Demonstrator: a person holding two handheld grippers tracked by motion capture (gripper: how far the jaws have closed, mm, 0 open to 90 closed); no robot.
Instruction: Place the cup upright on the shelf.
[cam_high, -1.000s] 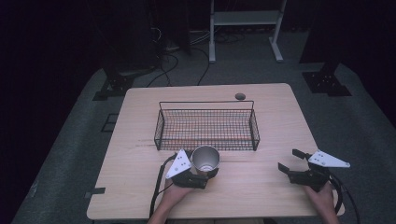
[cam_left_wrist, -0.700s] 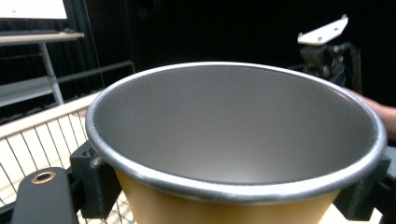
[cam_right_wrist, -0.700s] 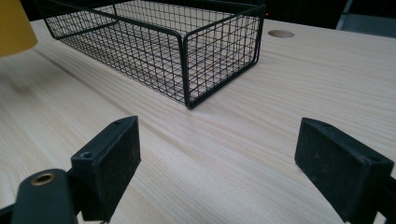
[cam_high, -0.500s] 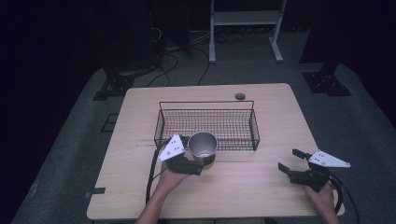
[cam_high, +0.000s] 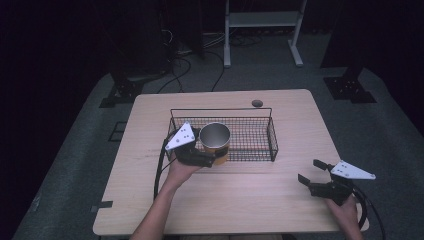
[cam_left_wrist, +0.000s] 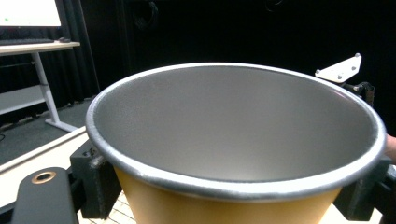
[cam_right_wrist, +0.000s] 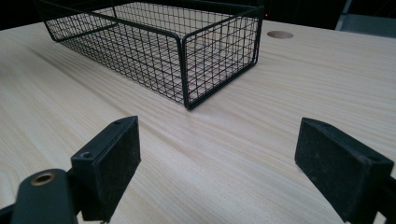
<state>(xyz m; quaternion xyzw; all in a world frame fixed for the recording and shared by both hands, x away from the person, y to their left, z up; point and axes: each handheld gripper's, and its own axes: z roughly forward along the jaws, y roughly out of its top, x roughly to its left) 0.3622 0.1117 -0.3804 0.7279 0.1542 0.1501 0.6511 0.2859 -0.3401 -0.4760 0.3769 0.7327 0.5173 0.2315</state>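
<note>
Holding the cup (cam_high: 215, 141) upright between its jaws, the left gripper (cam_high: 197, 156) has the basket (cam_high: 271, 135) directly under and ahead of it, while the right gripper (cam_high: 320, 183) rests wide open, well apart to the side.

A dim lab or recording studio: a pale wooden counter (cam_high: 280, 200) on grey carpet, black curtains and loose cables (cam_high: 200, 65) beyond the left claw (cam_high: 212, 159), a white-legged metal stand (cam_high: 262, 30) farther back.
</note>
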